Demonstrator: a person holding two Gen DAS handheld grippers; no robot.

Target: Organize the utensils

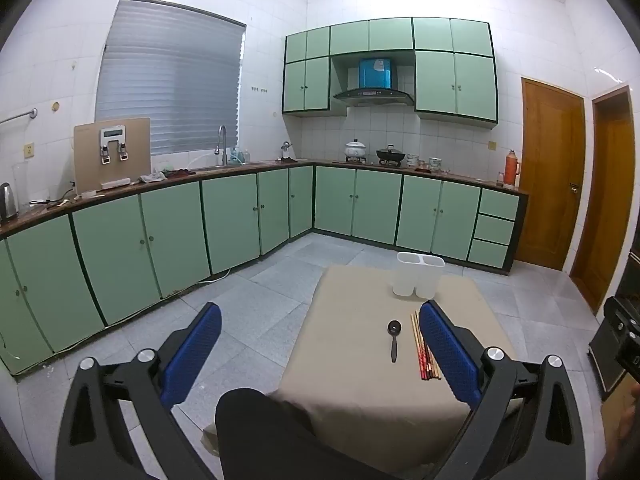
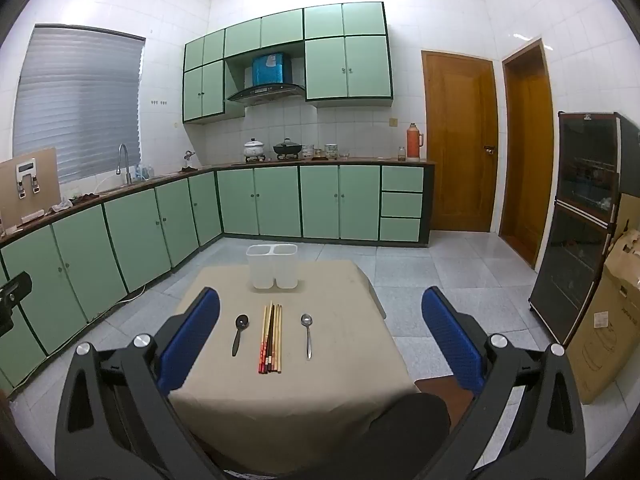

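A small table with a beige cloth [image 2: 320,392] holds a white two-compartment utensil holder [image 2: 273,266] at its far edge. Nearer lie a black spoon [image 2: 239,336], a bundle of several chopsticks [image 2: 271,340] and a metal spoon [image 2: 307,334], side by side. In the left wrist view the holder [image 1: 418,274], black spoon [image 1: 394,340] and chopsticks [image 1: 424,350] show; the metal spoon is hidden behind a finger. My left gripper [image 1: 320,316] is open and empty, above the table's near left side. My right gripper [image 2: 320,304] is open and empty, above the near edge.
Green kitchen cabinets [image 2: 160,224] run along the left and far walls. A dark glass cabinet [image 2: 580,216] and a cardboard box [image 2: 612,320] stand at the right. Two wooden doors [image 2: 460,140] are at the back right. The person's knee [image 2: 408,424] is at the table's near edge.
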